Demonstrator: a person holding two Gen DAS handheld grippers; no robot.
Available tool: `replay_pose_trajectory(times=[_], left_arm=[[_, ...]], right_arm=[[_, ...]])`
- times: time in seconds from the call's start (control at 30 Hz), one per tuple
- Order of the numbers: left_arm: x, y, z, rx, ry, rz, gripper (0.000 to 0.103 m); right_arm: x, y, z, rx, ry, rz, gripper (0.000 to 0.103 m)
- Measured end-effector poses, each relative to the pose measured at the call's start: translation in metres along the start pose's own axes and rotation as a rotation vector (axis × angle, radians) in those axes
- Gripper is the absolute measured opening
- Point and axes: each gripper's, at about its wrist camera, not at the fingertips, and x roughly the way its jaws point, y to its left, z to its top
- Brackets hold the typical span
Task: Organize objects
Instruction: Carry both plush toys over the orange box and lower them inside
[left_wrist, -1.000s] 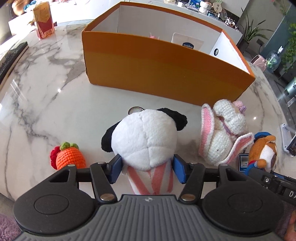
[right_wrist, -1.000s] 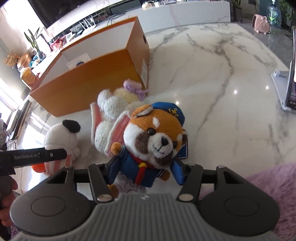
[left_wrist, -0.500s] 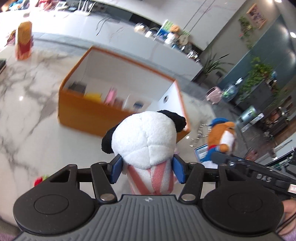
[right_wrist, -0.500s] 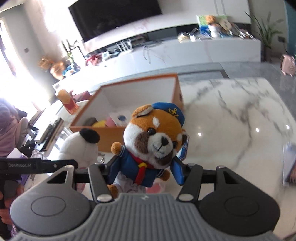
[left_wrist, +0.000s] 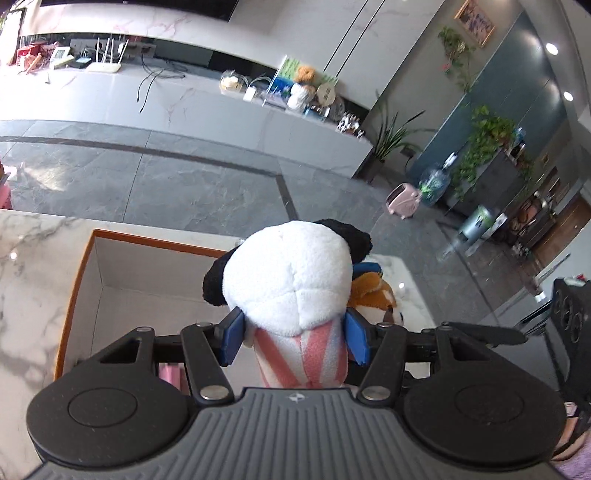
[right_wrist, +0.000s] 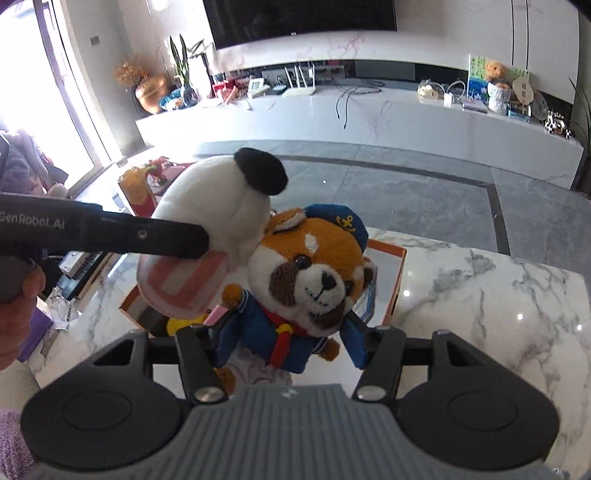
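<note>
White plush panda in pink stripes (left_wrist: 291, 280) is pinched by the left gripper (left_wrist: 293, 334) above the orange cardboard box (left_wrist: 79, 273) on the marble counter (right_wrist: 480, 314); the right gripper (right_wrist: 286, 349) pinches the orange sailor-suited plush fox (right_wrist: 310, 280) alongside.

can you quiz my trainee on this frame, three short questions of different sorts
1. True or false: the left gripper is shut on the panda plush.
2. Multiple choice: the right gripper holds A) a crochet carrot B) the sailor red panda plush C) nothing.
3. Fill in: both toys are held above the ___ box on the marble table.

Key: 1 true. 2 B. 3 orange.
</note>
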Motion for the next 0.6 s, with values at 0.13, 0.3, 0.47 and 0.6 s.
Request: replay_pose_trajectory(times=[0.13, 0.3, 0.47, 0.6], left_arm=[[0.053, 0.020, -0.003, -0.010, 0.099, 0.036, 0.066], [0.090, 0.036, -0.008, 0.014, 0.169, 0.099, 0.066], [0.108, 0.043, -0.010, -0.015, 0.208, 0.125, 0.066], [0.120, 0.044, -0.013, -0.020, 0.240, 0.160, 0.066]], right_arm=[[0.050, -0.009, 0.012, -0.052, 0.087, -0.078, 0.060], [0.095, -0.010, 0.013, -0.132, 0.181, -0.143, 0.060], [0.127, -0.012, 0.014, -0.180, 0.238, -0.166, 0.060], [0.143, -0.009, 0.011, -0.220, 0.258, -0.193, 0.060]])
